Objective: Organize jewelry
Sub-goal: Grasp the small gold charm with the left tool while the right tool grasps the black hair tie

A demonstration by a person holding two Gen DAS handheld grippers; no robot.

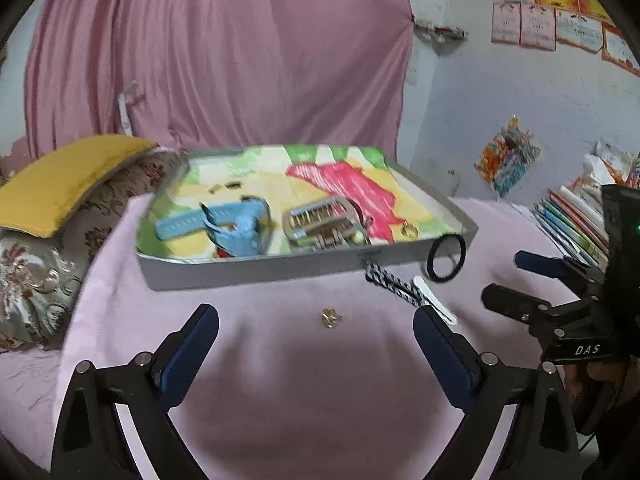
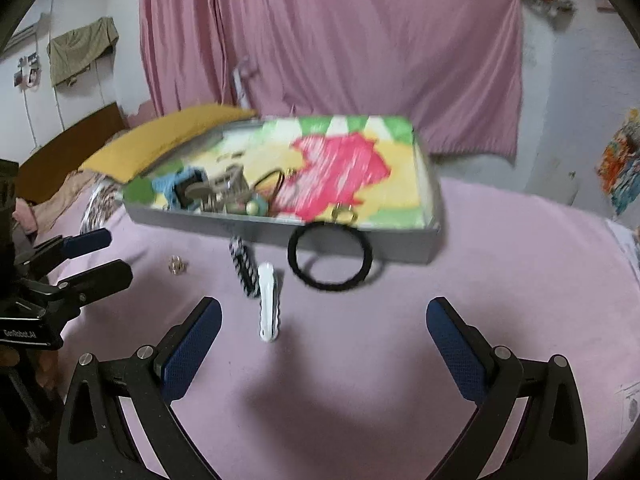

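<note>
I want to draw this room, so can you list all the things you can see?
tray: one, grey, colourful lining, on pink cloth
watch: one, blue, in tray
metal band: one, silver, in tray
hair tie: one, black, leaning on tray's front
hair clip: one, white, on cloth
braided piece: one, black-white, beside clip
small trinket: one, gold, on cloth
curtain: one, pink, behind
cushion: one, yellow, left
left gripper: open
right gripper: open

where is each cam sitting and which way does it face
Left wrist: on the left claw, facing the tray over the pink cloth; its own open fingers show, the right claw at the right edge.
Right wrist: on the right claw, facing the same tray from further right; own open fingers, left claw at left.
Shared: tray, black ring, white clip, gold piece.
</note>
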